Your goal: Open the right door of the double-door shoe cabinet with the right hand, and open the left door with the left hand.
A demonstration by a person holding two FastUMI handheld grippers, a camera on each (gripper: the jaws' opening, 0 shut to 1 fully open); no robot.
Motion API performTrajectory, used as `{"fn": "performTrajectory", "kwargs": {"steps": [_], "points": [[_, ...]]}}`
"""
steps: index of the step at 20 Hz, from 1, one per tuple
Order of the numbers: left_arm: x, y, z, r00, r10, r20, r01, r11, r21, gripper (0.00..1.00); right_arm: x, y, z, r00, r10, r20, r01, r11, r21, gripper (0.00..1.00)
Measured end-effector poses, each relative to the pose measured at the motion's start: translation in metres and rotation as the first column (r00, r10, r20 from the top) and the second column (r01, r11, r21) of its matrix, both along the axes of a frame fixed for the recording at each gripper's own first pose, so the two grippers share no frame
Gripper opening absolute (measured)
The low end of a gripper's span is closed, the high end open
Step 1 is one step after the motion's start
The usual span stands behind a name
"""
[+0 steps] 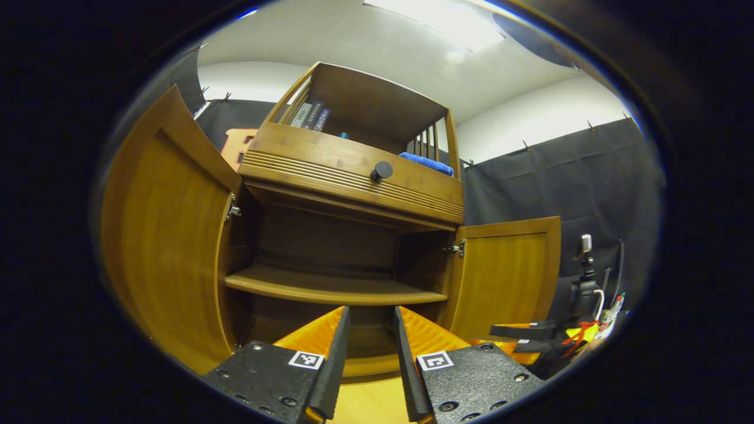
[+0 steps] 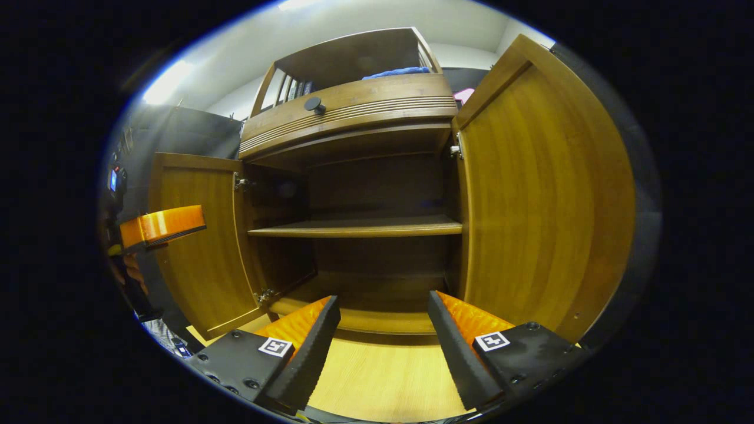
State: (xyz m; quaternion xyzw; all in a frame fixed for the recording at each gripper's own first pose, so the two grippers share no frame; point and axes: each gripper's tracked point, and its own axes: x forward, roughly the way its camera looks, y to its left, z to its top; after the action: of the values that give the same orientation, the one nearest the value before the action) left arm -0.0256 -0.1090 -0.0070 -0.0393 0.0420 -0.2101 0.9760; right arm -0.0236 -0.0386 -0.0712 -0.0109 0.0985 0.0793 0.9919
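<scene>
A brown wooden double-door shoe cabinet (image 1: 347, 176) stands with both doors swung wide, its dark interior exposed. In the left gripper view, the left door (image 1: 165, 235) of honey-coloured panelled wood hangs open at the near left on a silver hinge (image 1: 232, 210), while the right door (image 1: 506, 274) stands open farther off on the right side of the carcass. Between them a single wooden shelf (image 1: 330, 288) crosses the compartment. Above the compartment runs a ribbed wooden drawer front with a round black knob (image 1: 381, 171), and on the open top tier lie a folded blue cloth (image 1: 427, 163) and a row of upright books (image 1: 310, 115). The left gripper (image 1: 371, 353), orange with black ribbed pads, points into the lower compartment with its jaws parted a little and nothing between them. The right gripper (image 2: 383, 347) shows the same cabinet from its own side: its jaws stand wide apart and empty over the pale wooden floor (image 2: 383, 383) in front of the cabinet's base, with the right door near on the right of that view and the left door farther off on its left. In the right gripper view an orange finger of the left gripper juts in before the left door, apart from the wood; in the left gripper view the right gripper appears low beside the right door, clear of it.
</scene>
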Motion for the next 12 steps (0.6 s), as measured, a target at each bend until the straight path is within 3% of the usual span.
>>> {"fn": "performTrajectory", "kwargs": {"steps": [1,2,6,8,12], "points": [[0.003,0.001,-0.004,1.000,0.015,-0.001,-0.015,1.000,0.014,0.38,-0.001,-0.002,0.001,1.000,-0.012,0.003,0.012,1.000,-0.002,0.99],[0.004,0.001,-0.007,1.000,0.024,-0.002,-0.024,0.999,0.025,0.51,-0.001,-0.004,0.002,1.000,-0.022,0.006,0.022,1.000,-0.003,1.00],[0.013,0.013,-0.011,0.996,0.088,-0.021,-0.089,0.995,-0.034,0.80,0.000,-0.001,0.004,0.999,-0.049,0.020,0.048,0.999,0.012,0.98],[0.019,0.030,-0.017,0.985,0.166,-0.042,-0.169,0.983,-0.076,0.94,0.003,0.005,0.006,0.998,-0.056,0.036,0.055,0.998,0.026,0.98],[0.025,0.058,-0.025,0.964,0.260,-0.062,-0.264,0.963,-0.064,0.91,0.002,0.014,0.010,0.997,-0.054,0.049,0.052,0.998,0.037,0.98]]}}
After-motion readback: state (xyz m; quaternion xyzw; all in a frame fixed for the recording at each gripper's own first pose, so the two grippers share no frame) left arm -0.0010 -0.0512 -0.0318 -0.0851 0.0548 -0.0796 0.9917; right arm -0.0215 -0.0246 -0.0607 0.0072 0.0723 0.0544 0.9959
